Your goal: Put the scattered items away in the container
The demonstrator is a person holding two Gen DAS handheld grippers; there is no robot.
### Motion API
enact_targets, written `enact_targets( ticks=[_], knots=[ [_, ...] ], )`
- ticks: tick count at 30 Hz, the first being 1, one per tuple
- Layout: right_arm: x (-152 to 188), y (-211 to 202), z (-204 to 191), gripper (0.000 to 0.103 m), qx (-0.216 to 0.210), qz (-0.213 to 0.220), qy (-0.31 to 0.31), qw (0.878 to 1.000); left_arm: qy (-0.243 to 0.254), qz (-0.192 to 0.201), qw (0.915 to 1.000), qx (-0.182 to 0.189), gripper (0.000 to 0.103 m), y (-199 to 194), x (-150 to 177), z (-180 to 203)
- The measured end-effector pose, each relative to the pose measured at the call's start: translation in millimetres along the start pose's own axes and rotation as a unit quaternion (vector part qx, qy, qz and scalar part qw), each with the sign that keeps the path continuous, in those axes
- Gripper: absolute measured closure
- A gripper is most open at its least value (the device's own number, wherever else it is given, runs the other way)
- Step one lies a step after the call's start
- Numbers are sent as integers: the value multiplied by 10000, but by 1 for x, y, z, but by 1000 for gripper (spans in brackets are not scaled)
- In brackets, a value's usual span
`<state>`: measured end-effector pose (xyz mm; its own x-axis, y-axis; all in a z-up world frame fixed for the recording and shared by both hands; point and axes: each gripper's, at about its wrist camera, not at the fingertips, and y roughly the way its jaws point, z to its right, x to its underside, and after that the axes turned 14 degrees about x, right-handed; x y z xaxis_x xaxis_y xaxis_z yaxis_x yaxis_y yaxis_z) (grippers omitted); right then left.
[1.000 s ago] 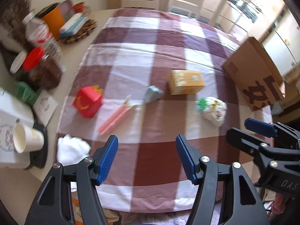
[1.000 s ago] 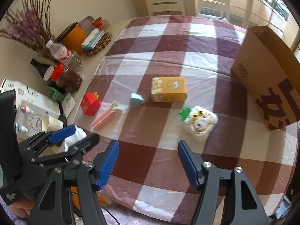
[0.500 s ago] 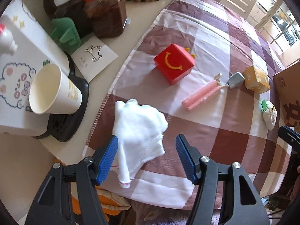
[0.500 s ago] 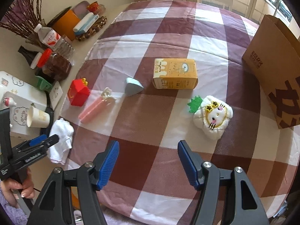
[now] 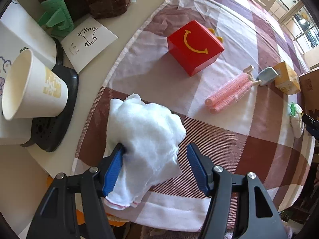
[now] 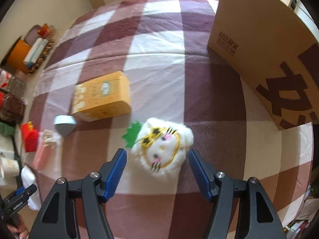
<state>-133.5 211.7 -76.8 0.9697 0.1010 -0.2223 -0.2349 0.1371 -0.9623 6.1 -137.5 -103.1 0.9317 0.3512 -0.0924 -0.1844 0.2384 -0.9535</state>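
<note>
Grippers poised over two items on the checked tablecloth [image 5: 229,139].
Your left gripper [image 5: 155,169] is opening, its left pad touching the white cloth [image 5: 145,131] that lies between the jaws. Your right gripper [image 6: 156,174] stands spread, the plush cat [image 6: 162,149] between its blue pads, untouched; the cardboard box [image 6: 259,45] stands to its right.

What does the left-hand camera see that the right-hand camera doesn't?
Only the left wrist view gives a clear look at the paper cup, the green clip and the drawn card, with the left gripper astride the white cloth, its jaws opening.

Only the right wrist view shows the orange tub and the right gripper, open around the plush toy.

Both show the red box, yellow carton, pink rollers, cardboard box and checked tablecloth.
</note>
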Motion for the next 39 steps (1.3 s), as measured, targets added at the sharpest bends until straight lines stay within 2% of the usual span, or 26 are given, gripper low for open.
enact_targets(
  ticks=[9,13,17,21,26,31,39],
  knots=[
    [-10,34,-5,36,-40,-356,201,9992,16,-124,9996,-236,33,13,-2,2],
    [-10,34,-13,34,52,-278,73,9996,58,-114,9993,-348,33,14,0,4],
    [-8,32,-17,36,151,-183,-105,9997,86,-41,9986,-512,42,13,5,5],
    [-5,29,-17,48,115,-137,-133,9998,33,30,9978,-664,63,9,8,3],
    [0,20,-13,51,-70,-112,-126,9998,50,103,9974,-718,74,2,13,5],
    [14,-2,-18,51,-278,30,-280,9992,228,268,9973,-642,76,-14,21,22],
    [25,-36,-22,51,-605,223,-522,9966,667,505,9961,-281,76,-39,23,68]
  ],
)
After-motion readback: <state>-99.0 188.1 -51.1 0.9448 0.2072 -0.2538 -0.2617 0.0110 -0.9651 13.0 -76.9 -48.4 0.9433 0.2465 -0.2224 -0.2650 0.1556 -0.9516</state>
